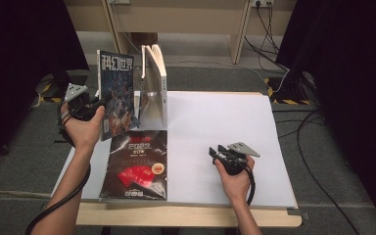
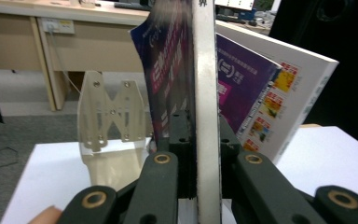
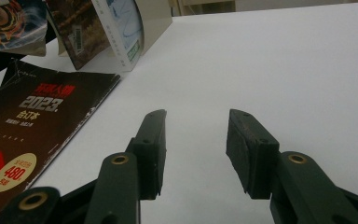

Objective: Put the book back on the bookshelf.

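High view: left tool (image 1: 94,106) clamps upright magazine (image 1: 117,93); right tool (image 1: 219,153) open, empty.

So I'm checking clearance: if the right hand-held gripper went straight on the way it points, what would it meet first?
Probably nothing soon: the right hand-held gripper, jaws open, faces bare white table; the dark magazine lies left of that line.

magazine (image 1: 116,93) | blue illustrated cover, thin | upright, lifted off my desk | clamped in my left tongs (image 1: 94,105) beside standing books
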